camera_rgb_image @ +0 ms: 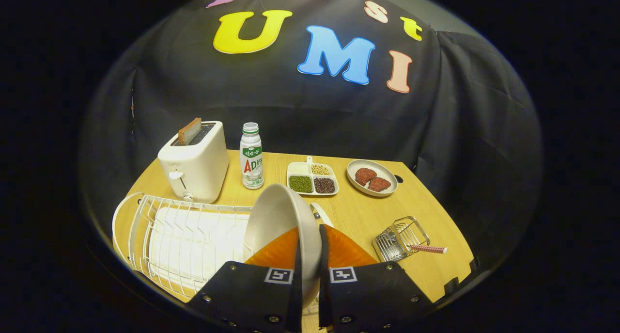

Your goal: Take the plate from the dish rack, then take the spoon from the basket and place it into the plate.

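Note:
A pale beige plate stands on edge between my fingers, its rim pinched by my gripper, which is shut on it. The plate is at the right end of the white wire dish rack, just above it, and tilts to the left. Off to the right, beyond the fingers, a small wire basket lies on the wooden table. A spoon with a red-and-white patterned handle sticks out of the basket toward the right.
Behind the rack stand a white toaster with a slice of toast and a small bottle. Farther right are a divided tray of beans and a dish with two red patties. The table's edge runs close behind the basket.

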The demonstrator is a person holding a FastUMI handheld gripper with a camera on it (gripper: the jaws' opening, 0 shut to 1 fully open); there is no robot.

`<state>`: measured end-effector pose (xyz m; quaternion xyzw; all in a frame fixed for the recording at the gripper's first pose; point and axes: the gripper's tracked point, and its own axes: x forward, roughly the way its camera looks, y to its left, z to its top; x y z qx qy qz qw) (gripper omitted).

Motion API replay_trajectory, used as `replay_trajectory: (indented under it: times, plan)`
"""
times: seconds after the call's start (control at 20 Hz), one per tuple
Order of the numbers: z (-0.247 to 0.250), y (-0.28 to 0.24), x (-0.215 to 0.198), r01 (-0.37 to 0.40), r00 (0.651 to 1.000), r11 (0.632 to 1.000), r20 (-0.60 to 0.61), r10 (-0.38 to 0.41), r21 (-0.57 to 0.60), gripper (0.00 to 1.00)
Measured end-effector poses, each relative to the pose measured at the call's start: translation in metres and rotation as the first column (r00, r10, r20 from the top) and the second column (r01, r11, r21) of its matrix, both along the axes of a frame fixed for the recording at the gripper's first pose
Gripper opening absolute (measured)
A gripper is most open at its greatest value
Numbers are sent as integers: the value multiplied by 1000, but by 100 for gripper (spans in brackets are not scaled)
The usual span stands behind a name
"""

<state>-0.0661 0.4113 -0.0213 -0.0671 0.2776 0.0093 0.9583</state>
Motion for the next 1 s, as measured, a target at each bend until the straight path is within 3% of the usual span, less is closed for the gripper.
replay_trajectory:
  times: [0.35,1.0]
  plan:
    - [34,3,-4,23,996,981,88,-6,-193,13]
    - [84,-21,-53,36,981,975,193,7,-217,13]
